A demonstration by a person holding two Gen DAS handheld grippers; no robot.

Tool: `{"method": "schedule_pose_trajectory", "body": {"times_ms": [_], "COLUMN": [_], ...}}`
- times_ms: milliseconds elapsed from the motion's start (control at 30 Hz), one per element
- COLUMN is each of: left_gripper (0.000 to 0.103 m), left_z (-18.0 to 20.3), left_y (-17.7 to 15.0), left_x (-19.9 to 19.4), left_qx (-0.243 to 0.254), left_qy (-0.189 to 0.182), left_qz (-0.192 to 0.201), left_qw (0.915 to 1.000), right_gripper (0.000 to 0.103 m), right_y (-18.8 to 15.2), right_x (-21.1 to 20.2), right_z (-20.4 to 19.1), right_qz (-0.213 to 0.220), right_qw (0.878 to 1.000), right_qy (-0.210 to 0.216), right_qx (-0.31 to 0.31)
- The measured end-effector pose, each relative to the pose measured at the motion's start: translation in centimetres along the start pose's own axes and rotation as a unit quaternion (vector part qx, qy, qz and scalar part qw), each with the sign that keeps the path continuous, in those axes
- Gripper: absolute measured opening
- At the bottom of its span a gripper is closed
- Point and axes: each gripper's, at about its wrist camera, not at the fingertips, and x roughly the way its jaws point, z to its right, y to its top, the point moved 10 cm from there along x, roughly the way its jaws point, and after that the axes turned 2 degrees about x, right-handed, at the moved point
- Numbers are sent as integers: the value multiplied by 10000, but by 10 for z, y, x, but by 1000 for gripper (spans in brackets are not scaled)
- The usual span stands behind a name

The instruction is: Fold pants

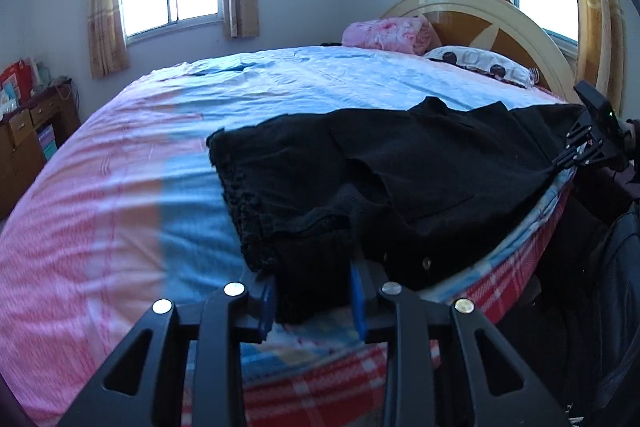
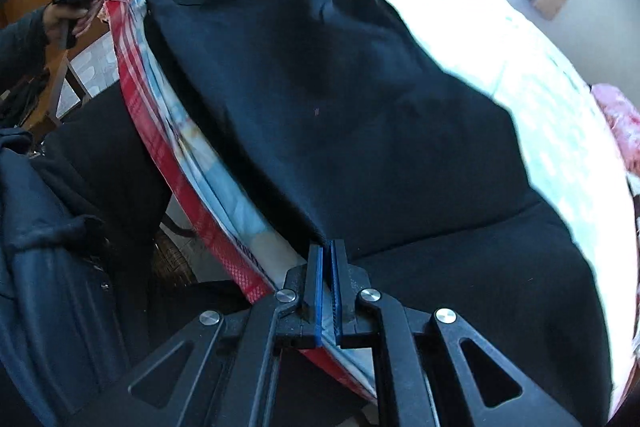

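Across bed (image 1: 280,99) with striped sheet, black pants (image 1: 400,179) spread along near edge: left gripper (image 1: 312,303) clamped on thick waistband, right gripper (image 2: 327,291) pinched shut on thin hem; soft, limp, light cloth, best gripped at edges.

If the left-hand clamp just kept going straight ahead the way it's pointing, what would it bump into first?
The black pants: the left gripper already holds a bunch of the cloth between its fingers, so pushing on would probably drive into the rest of the garment, then the bed beneath.
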Motion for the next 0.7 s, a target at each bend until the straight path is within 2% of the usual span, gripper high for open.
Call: {"method": "schedule_pose_trajectory", "body": {"times_ms": [100,167,233,300,333,400,467,533,600,700], "left_gripper": [35,41,53,58,70,77,77,76,75,78], "left_z": [-2,-2,-6,-14,-18,-30,-40,-55,-66,-60], "left_y": [-4,-8,-12,-15,-16,-21,-25,-31,-28,10], "left_x": [3,7,8,3,1,-5,-11,-19,-30,-52], "left_qx": [-167,-106,-27,-63,-89,-127,-199,-385,-612,-963], "left_qy": [45,127,351,437,515,739,874,1018,1205,1015], "left_qz": [4,-86,-184,-222,-242,-293,-330,-404,-304,428], "left_qw": [9999,9998,9992,9988,9983,9968,9954,9932,9904,9892], "right_gripper": [4,4,4,5,6,7,15,38,50,50], "right_y": [-4,-6,-6,-7,-6,-3,-5,-10,-15,-10], "right_x": [5,7,8,8,8,5,0,-3,-10,-20], "right_z": [-1,6,7,6,5,5,3,-3,-7,-3], "right_qz": [-32,-129,-150,-154,-157,-110,-138,-162,-131,87], "right_qw": [10000,9997,9998,9997,9997,9997,9994,9991,9990,9986], "right_qy": [69,162,130,128,127,137,237,361,411,442], "right_qx": [62,89,61,132,136,182,214,131,68,268]}}
